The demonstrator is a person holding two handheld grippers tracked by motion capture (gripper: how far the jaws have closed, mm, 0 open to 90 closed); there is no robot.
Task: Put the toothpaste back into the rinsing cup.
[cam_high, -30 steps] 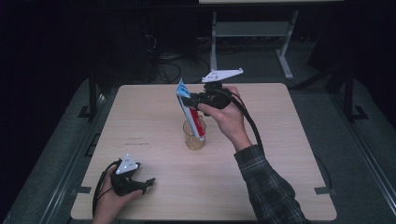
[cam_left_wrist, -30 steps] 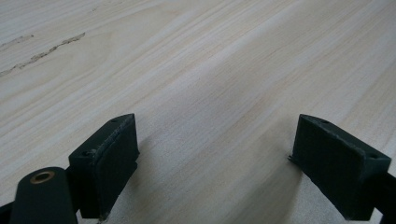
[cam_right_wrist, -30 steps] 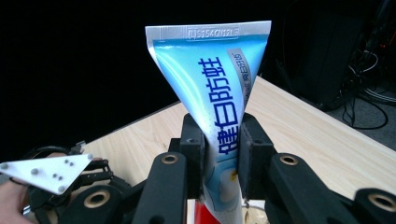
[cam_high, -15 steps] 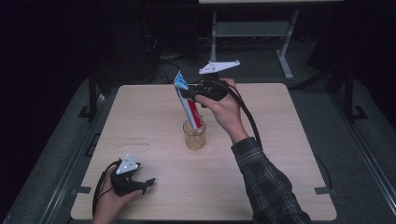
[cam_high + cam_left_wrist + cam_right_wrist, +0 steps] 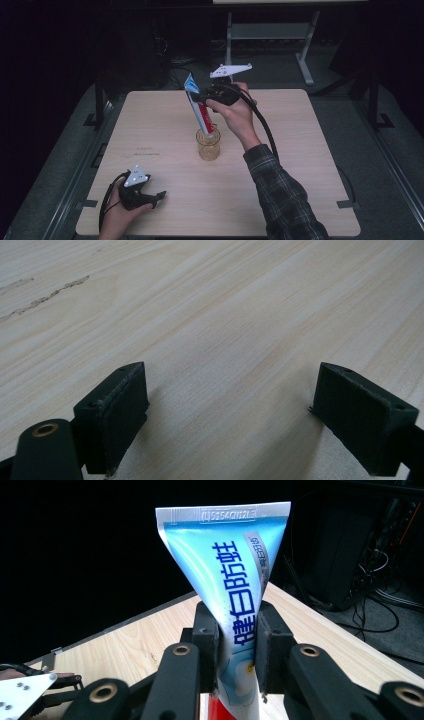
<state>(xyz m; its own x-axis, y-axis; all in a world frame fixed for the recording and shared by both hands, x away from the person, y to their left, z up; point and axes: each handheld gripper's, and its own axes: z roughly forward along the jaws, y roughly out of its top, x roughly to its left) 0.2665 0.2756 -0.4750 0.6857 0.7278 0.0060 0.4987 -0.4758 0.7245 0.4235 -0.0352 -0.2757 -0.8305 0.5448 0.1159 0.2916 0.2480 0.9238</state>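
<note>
The right claw (image 5: 196, 95) is clamped on a toothpaste tube (image 5: 200, 107), its 2 black jaws pressing the tube's flat sides from either side. In the right gripper view the tube (image 5: 235, 595) rises between the pads with its crimped, sealed end at the top; the body is blue and white with large blue characters, and it turns red lower down. In the high view the tube leans, crimped end up and tilted toward the left and far side, while its lower end dips into the mouth of a small clear glass jar (image 5: 208, 145). Whether the tube's bottom touches the jar's floor cannot be told. The jar stands upright near the middle of the light wooden counter (image 5: 310, 150). The right hand (image 5: 235, 112) grips the tool from above the jar, and the sleeve of a plaid shirt (image 5: 285, 192) runs back toward the near edge. A black cable (image 5: 265, 130) trails from the tool along the forearm, and a grey 3-cornered plate (image 5: 230, 71) sits on top of it.

The left claw (image 5: 157, 197) rests low on the counter near the front left corner, well apart from the jar, held by the left hand (image 5: 117, 215). In the left gripper view its 2 jaws stand wide apart with bare wood grain (image 5: 225, 340) between them.
</note>
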